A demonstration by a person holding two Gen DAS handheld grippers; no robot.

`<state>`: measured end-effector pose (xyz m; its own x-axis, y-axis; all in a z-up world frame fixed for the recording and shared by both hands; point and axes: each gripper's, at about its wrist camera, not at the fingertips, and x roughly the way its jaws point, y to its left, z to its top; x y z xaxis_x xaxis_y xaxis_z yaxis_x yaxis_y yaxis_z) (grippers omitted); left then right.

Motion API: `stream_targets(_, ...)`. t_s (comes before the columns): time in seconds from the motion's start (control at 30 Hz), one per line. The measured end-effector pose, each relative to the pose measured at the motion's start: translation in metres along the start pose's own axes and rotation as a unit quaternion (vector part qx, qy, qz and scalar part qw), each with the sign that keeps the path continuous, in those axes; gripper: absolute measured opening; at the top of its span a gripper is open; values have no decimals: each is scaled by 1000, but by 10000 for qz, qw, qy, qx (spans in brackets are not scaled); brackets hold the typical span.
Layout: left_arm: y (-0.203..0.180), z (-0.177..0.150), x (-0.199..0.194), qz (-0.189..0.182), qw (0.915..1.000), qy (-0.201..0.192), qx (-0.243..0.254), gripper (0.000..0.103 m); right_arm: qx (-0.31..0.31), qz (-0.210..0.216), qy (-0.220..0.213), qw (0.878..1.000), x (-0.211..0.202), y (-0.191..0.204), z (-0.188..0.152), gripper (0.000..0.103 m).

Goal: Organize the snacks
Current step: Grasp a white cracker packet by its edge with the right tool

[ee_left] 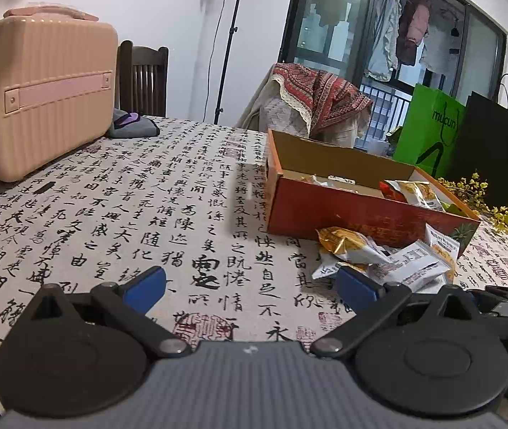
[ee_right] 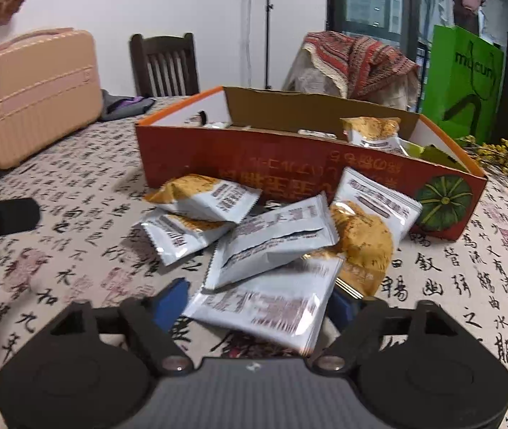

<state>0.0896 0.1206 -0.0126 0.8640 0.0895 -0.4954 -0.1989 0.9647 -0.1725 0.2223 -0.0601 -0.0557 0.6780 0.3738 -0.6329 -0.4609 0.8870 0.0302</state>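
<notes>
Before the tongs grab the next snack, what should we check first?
1. Right tongs open: ok, jaws wide apart.
2. Snack between them: ok, the nearest white packet lies between the blue fingertips.
3. Only one packet in the grip: cannot tell, the packets overlap.
4. Room in the orange box: ok, some snacks inside, space left.
5. Left tongs out of the way: ok, open over the tablecloth, holding nothing.

box (ee_right: 289, 164) interior mostly hidden by wall; packet (ee_right: 264, 307) print blurred; suitcase (ee_left: 39, 89) cut off.
</notes>
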Motion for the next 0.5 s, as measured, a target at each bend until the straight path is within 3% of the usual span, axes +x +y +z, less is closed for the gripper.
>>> stream_targets(0.07, -1, 0, 1, 0, 10000, 24, -15, 103, -49, 134, -43, 9999, -4, 1, -1, 54)
stream_targets(0.13, -1, -1, 1, 29, 10000, 44, -21, 103, -71, 207, -78, 9997, -9, 1, -3, 29)
stream_targets(0.23, -1, -1, -2, 70, 10000, 36, -31, 103, 33, 266, -124, 9996, -12, -2, -5, 12)
stream_targets(0.5, -8, 1, -8, 146, 9999, 32, 17, 103, 284, 214, -284, 9990, -23, -20, -9, 7)
